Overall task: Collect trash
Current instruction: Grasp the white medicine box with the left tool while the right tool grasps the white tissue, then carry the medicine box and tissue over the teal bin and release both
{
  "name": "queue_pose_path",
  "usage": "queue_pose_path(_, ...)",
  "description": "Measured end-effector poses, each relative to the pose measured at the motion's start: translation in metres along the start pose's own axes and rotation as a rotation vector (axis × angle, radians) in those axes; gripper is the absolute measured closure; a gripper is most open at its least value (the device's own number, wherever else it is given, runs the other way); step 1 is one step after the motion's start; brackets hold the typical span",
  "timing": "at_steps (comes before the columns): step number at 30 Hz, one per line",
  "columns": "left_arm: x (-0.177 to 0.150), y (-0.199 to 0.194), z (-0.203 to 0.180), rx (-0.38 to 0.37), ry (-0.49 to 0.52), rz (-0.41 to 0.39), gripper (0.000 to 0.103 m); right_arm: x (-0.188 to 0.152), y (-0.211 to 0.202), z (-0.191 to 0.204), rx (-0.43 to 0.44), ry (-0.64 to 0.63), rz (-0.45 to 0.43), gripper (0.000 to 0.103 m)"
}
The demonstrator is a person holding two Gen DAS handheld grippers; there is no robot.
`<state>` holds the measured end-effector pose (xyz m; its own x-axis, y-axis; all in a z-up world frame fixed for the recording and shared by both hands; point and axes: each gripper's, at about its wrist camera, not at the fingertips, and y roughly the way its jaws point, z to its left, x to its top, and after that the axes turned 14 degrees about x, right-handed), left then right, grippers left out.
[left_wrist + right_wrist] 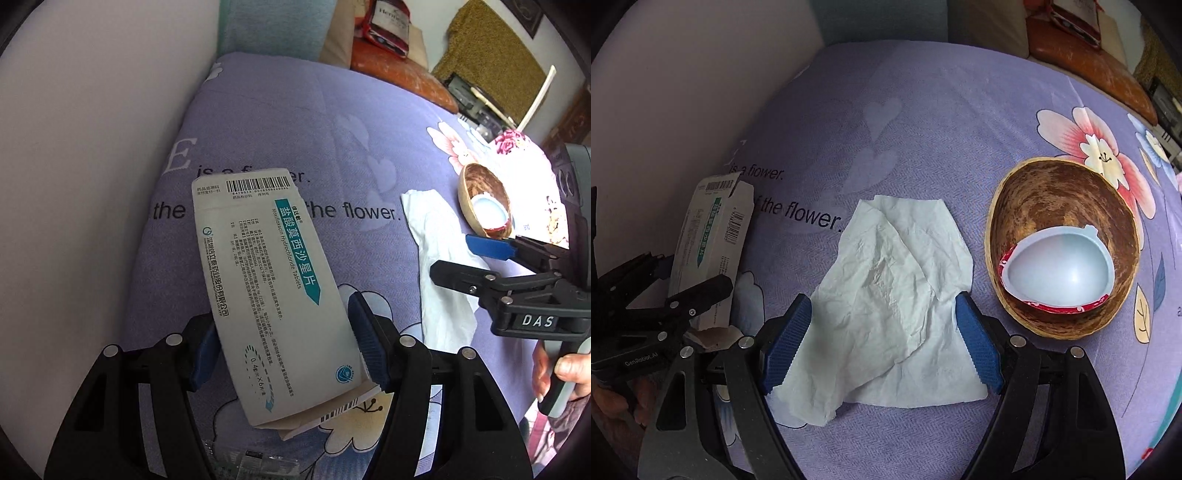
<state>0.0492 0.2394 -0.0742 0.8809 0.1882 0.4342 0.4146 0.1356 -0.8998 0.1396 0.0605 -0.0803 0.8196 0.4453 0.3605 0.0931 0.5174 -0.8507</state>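
Left tongs (284, 350) grip the medicine box (266, 295); right tongs (882, 343) straddle the tissue (886, 295), spread wide.

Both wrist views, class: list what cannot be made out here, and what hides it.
- Medicine box: contents hidden; small print unreadable in the left view.
- Tissue: underside unseen; right gripper jaws cover its edges.
- Small cup in bowl: red label mostly hidden.

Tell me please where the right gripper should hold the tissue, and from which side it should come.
Grip the raised crumpled ridge in the middle of the tissue, coming straight down from above. It lies flat on the bedsheet, so the edges give little to pinch. The right gripper is open astride it already.
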Motion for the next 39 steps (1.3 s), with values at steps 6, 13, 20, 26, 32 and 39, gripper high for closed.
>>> queue_pose_path(6,0.000,-0.002,-0.006,0.010,0.000,-0.006,0.036,-0.009,0.001,0.018,-0.072,-0.110,-0.001,0.086)
queue_pose_path(13,0.001,-0.003,-0.014,0.036,-0.011,0.000,0.034,-0.020,-0.025,0.006,-0.026,-0.060,-0.017,0.097)
queue_pose_path(20,0.008,-0.004,-0.031,0.053,-0.034,0.001,0.037,-0.031,-0.057,-0.006,0.005,-0.002,-0.072,0.097)
queue_pose_path(26,0.008,-0.018,-0.050,0.019,-0.010,-0.021,0.037,-0.042,-0.079,-0.024,0.012,0.045,-0.106,0.097)
queue_pose_path(32,0.010,-0.031,-0.088,-0.024,0.052,-0.032,0.037,-0.061,-0.106,-0.054,0.006,0.118,-0.160,0.097)
queue_pose_path(39,0.009,-0.046,-0.150,-0.051,0.152,-0.048,0.037,-0.088,-0.141,-0.096,-0.005,0.209,-0.232,0.097)
